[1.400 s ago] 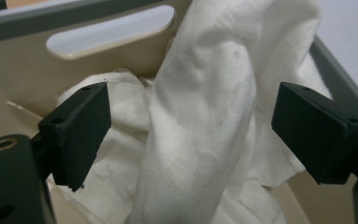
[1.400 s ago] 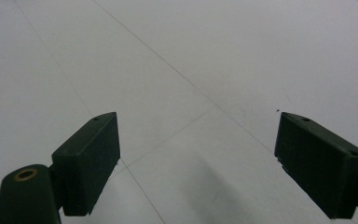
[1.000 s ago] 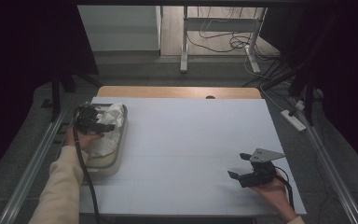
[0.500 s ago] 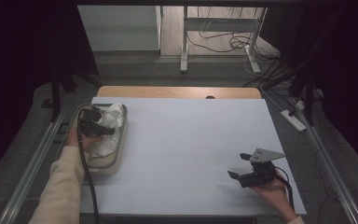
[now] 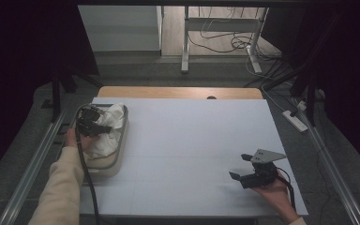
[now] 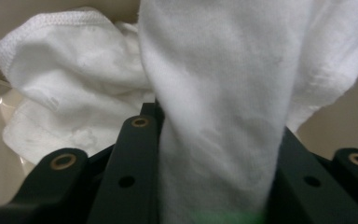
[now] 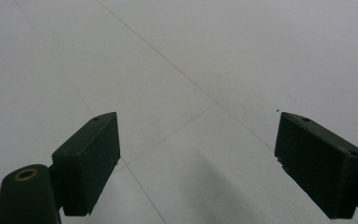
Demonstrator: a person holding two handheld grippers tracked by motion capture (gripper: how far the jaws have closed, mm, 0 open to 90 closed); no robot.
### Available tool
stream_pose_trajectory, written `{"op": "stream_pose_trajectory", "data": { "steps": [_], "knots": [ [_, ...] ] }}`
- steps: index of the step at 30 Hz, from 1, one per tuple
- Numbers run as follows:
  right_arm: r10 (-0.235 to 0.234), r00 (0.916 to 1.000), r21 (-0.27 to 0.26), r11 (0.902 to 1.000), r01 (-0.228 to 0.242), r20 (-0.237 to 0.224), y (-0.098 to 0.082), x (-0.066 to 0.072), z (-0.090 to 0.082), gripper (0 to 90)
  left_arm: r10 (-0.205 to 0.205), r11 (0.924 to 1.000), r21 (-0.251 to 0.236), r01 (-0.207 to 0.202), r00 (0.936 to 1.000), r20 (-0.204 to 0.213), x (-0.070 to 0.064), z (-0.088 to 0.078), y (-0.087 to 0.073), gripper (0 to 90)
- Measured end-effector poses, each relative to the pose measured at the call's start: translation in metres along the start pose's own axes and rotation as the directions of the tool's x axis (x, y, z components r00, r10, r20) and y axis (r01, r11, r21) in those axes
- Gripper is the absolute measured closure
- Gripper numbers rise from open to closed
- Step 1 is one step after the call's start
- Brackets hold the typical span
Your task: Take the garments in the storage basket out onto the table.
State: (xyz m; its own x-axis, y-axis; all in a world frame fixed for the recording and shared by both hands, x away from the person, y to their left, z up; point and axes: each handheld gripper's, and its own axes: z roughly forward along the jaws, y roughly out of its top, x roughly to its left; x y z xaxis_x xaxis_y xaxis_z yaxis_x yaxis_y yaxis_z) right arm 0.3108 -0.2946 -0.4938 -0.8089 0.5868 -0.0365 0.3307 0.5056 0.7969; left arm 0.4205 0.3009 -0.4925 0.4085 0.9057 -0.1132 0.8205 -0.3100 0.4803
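A crumpled white cloth (image 5: pixel 111 127) lies in a shallow beige tub (image 5: pixel 116 161) at the table's left edge. My left gripper (image 5: pixel 93 121) reaches into the tub from the person's side. Its jaws have just been closing, and a thick fold of the cloth (image 6: pixel 223 93) now stands pinched between them, with my left gripper (image 6: pixel 214 133) shut on it. More of the cloth bunches up behind the fold. Near the front right corner of the white table (image 5: pixel 192 131), my right gripper (image 5: pixel 239 167) rests in a hand. Seen along its own jaws, the right gripper (image 7: pixel 198 135) is open above the bare table top (image 7: pixel 168 56).
A metal rail (image 5: pixel 33 164) runs along the floor left of the table. On the floor to the right lies a power strip (image 5: pixel 296 121). Cables and a metal post (image 5: pixel 185 42) stand beyond the far edge. A wooden strip (image 5: pixel 178 92) borders the table's back.
The left gripper's jaws have drawn together around the cloth in the tub. Both hands have stayed where they were.
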Motion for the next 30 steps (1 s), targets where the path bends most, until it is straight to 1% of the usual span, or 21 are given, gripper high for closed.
{"op": "stream_pose_trajectory", "data": {
  "steps": [3,7,11,16,23,24,25,26,30],
  "knots": [
    [0.001,1.0000,-0.001,1.0000,-0.001,0.000,0.000,0.000,0.000,13.8,0.000,1.0000,-0.008,0.000,1.0000,-0.001,0.000,-0.002,0.000,73.2],
    [0.000,1.0000,-0.002,1.0000,0.000,0.001,0.000,0.000,0.000,13.8,-0.001,0.9994,-0.036,0.001,1.0000,-0.004,0.000,-0.008,-0.001,73.6],
    [-0.001,1.0000,-0.002,1.0000,0.001,0.001,0.000,0.000,-0.001,13.8,0.000,0.9987,-0.051,0.000,1.0000,-0.006,0.000,-0.012,-0.001,74.0],
    [-0.002,1.0000,-0.003,1.0000,0.002,0.002,0.000,0.000,-0.001,13.8,-0.009,0.9944,-0.105,0.009,1.0000,0.002,0.001,-0.021,-0.003,74.1],
    [-0.003,1.0000,-0.002,1.0000,0.003,0.002,0.000,0.001,-0.001,13.9,-0.013,0.9907,-0.135,0.013,0.9999,0.006,0.001,-0.027,-0.005,74.5],
    [-0.003,1.0000,-0.002,1.0000,0.003,0.002,0.000,0.001,-0.001,13.8,-0.012,0.9886,-0.150,0.013,0.9999,0.008,0.001,-0.029,-0.006,74.5],
    [-0.003,1.0000,-0.001,1.0000,0.003,0.003,0.000,0.000,-0.001,13.9,-0.012,0.9886,-0.150,0.013,0.9999,0.008,0.001,-0.029,-0.006,74.5],
    [-0.003,1.0000,-0.002,1.0000,0.003,0.003,0.000,0.000,-0.001,13.8,-0.013,0.9860,-0.166,0.015,0.9998,0.014,0.001,-0.031,-0.007,74.5],
    [-0.002,1.0000,-0.003,1.0000,0.002,0.003,0.000,0.000,-0.001,13.8,-0.016,0.9834,-0.181,0.017,0.9999,0.005,0.001,-0.035,-0.009,74.6]
  ]
}}
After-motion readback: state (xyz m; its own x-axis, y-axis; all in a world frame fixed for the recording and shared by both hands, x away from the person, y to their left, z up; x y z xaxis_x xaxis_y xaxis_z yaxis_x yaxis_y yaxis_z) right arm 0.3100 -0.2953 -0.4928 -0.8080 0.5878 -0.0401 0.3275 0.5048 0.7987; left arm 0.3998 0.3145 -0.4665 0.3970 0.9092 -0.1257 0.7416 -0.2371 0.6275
